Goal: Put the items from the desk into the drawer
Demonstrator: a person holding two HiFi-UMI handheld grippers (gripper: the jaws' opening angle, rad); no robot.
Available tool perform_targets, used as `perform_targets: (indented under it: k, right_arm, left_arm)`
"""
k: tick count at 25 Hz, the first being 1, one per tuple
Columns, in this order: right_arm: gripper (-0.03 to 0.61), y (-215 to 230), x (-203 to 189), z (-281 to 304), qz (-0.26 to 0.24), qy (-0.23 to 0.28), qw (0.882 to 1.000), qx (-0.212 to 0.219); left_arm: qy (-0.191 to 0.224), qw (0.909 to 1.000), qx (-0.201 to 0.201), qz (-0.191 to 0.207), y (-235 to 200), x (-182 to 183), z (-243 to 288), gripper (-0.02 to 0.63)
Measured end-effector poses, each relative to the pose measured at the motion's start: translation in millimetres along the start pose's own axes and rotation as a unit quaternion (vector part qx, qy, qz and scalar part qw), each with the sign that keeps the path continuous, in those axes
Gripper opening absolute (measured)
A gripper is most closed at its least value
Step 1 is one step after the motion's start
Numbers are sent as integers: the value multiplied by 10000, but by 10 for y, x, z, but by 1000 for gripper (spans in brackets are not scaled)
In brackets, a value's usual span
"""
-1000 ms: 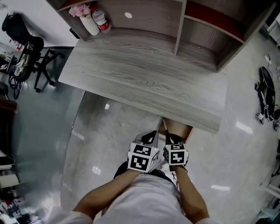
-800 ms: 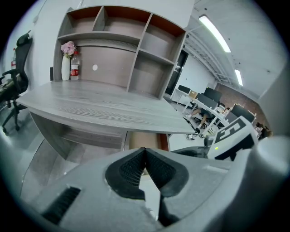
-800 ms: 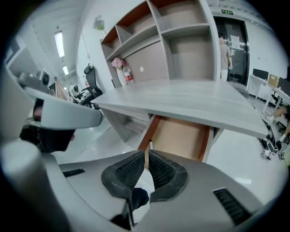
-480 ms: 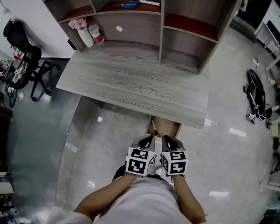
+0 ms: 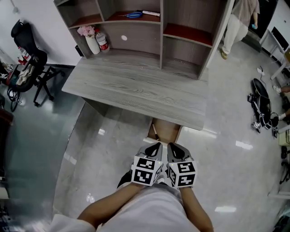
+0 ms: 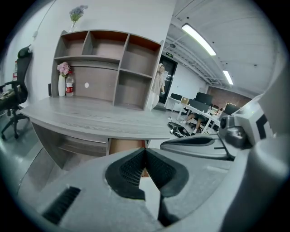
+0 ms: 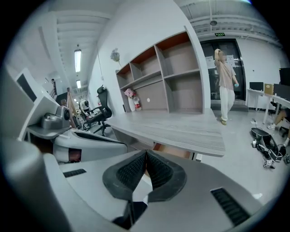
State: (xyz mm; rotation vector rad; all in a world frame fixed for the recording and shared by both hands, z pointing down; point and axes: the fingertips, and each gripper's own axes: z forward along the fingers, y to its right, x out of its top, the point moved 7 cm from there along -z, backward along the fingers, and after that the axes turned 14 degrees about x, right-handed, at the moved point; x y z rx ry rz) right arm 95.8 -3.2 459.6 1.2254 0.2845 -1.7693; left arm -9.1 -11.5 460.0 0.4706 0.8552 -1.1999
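Observation:
The grey wood desk (image 5: 136,93) has a bare top. Under its front edge a brown drawer (image 5: 165,130) stands pulled out; its inside is mostly hidden. My left gripper (image 5: 156,146) and right gripper (image 5: 171,147) hang side by side just in front of the drawer, close to my body. Both are shut with nothing between their jaws. The left gripper view shows its pads (image 6: 136,167) pressed together below the desk edge, with the drawer (image 6: 127,146) beyond. In the right gripper view the right gripper (image 7: 146,154) is likewise shut.
A shelf unit (image 5: 161,31) stands on the desk's back. It holds a vase of pink flowers (image 5: 92,43), a bottle (image 5: 103,41), blue scissors (image 5: 133,15) and a white pen (image 5: 151,13). An office chair (image 5: 27,59) stands left. A person (image 5: 240,18) and floor clutter (image 5: 260,106) are on the right.
Both grippers have drawn back a little from the drawer, still shut. The head view has tilted up, so more of the shelf unit and a person at the upper right now show.

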Motion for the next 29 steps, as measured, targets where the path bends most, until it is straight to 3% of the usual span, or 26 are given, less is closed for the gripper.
perform_targets:
  k: [11,29]
  right_arm:
    - [2,-18,-53,-471,-172,321,9993,-85]
    - [2,110,-81,-715,-132,469,9986,-185]
  left_arm:
    - [379,9991,-70,170,400,-48,-214,2]
    - [397,9987,-151,296,659,-36,-214,2]
